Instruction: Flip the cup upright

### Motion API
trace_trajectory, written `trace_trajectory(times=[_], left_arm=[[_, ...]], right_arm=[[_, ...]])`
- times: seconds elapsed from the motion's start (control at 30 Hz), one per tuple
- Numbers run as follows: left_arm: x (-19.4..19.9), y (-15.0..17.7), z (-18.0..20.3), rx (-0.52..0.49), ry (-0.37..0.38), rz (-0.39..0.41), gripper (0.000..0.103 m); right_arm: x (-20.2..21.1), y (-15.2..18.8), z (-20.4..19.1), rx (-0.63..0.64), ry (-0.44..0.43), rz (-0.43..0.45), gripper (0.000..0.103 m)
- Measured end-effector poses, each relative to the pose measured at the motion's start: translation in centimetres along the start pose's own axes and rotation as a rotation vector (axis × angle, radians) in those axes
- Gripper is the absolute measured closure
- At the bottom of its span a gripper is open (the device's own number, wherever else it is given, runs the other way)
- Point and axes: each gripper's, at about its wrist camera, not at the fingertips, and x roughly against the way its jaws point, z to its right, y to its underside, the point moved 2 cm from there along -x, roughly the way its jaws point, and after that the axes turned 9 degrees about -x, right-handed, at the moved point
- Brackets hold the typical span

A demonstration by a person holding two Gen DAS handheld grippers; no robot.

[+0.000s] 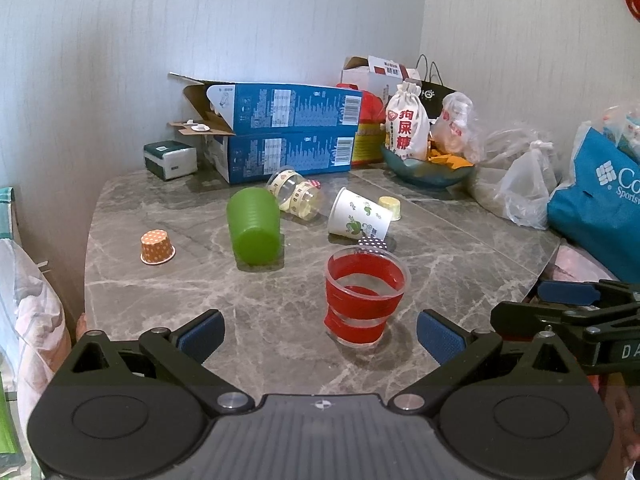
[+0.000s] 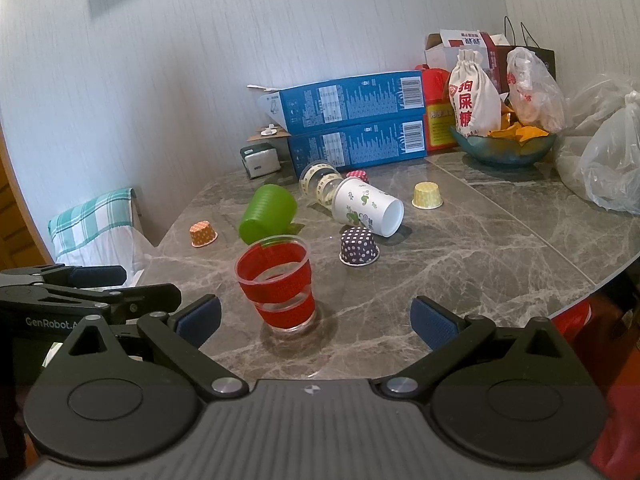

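Grey marble-patterned stone forms the table top (image 1: pixel 460 264), and near its front edge, at lower centre of both wrist views, a clear plastic cup with a red spiral band (image 1: pixel 365 294) (image 2: pixel 277 285) stands upright with its mouth up. The left gripper (image 1: pixel 320 334) sits low in its own view with both blue-padded fingers spread wide and nothing between them; the red-banded cup stands just beyond the gap, nearer the right-hand pad and not touching it. The right gripper (image 2: pixel 316 320) is likewise spread wide and empty, with the same cup just ahead of its left-hand pad. Behind that cup, around the middle of each frame, a ribbed green plastic cup (image 1: pixel 253 226) (image 2: pixel 269 213) lies on its side, and a white paper cup with green leaf print (image 1: pixel 359 213) (image 2: pixel 368 208) also lies tipped over, as does a clear plastic cup with cream lettered bands (image 1: pixel 295 193) (image 2: pixel 320 184) farther back. A small purple white-dotted paper cup (image 2: pixel 359 246) rests mouth down beside the white paper cup, a small orange dotted paper cup (image 1: pixel 157 247) (image 2: pixel 203 234) sits mouth down toward the left, and a small yellow paper cup (image 2: pixel 427 195) is mouth down at right of centre. Two blue cardboard boxes (image 1: pixel 288 132) are stacked against the wall at upper centre.
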Motion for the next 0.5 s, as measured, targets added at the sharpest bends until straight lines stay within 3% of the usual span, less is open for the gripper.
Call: trace_trajectory(times=[0.5], left_arm=[[-0.1,0.14,0.3,-0.001,0.005,0.0,0.0]], right_arm=[[-0.04,0.11,0.06,-0.002,0.004,-0.005,0.001]])
